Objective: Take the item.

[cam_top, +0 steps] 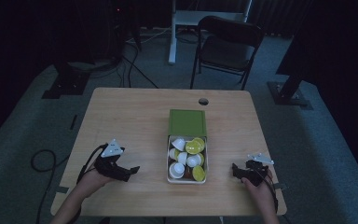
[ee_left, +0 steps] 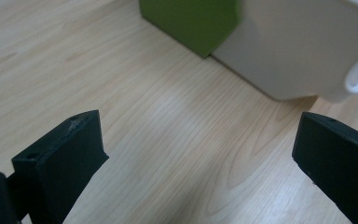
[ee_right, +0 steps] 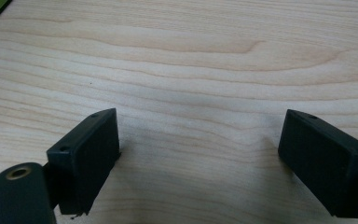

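Note:
A white tray [cam_top: 168,161] sits mid-table, holding several small white cups [cam_top: 179,143] and yellow-green ones [cam_top: 196,146]. A green box [cam_top: 187,122] lies against its far end. My left gripper [cam_top: 131,170] rests on the table to the tray's left, held in a hand, jaws spread wide with nothing between them. In the left gripper view the tray's white wall [ee_left: 303,51] and the green box [ee_left: 191,21] lie ahead of the left gripper [ee_left: 196,154]. My right gripper [cam_top: 235,171] rests to the tray's right, also open and empty over bare wood [ee_right: 200,140].
The wooden table [cam_top: 135,116] has a round cable hole [cam_top: 203,101] near its far edge. A black folding chair [cam_top: 226,46] stands beyond the table. Cables trail on the floor at left [cam_top: 44,161].

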The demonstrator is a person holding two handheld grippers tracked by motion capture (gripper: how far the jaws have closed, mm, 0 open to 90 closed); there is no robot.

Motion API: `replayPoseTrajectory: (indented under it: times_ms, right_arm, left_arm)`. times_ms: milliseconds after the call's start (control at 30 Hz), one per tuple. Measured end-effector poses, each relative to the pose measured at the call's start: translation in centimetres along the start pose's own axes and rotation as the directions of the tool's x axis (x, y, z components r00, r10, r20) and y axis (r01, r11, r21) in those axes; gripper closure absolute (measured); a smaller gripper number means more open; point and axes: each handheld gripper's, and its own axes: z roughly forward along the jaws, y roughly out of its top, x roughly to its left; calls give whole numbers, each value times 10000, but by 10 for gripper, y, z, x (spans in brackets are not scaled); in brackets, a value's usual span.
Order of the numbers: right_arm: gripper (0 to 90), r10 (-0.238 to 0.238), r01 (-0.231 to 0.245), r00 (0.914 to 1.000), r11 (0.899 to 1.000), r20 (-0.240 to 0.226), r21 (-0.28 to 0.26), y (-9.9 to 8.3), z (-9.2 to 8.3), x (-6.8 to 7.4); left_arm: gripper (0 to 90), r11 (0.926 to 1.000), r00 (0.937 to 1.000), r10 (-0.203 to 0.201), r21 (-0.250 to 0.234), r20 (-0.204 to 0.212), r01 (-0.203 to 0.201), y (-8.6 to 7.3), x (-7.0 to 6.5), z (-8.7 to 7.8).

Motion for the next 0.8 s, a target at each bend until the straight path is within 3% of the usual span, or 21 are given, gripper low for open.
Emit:
replayPoseTrajectory:
  times_ms: [500, 800]
  right_arm:
    - [118, 0, 0, 10000, 10000, 0, 0, 0, 0, 0]
    - [118, 2, -2, 10000, 10000, 0, 1, 0, 0, 0]
  left_arm:
    - [21, 9976, 9972, 530, -480, 532, -505, 28, -19, 0]
    - [21, 9925, 9898, 1022, -769, 988, -948, 49, -34, 1]
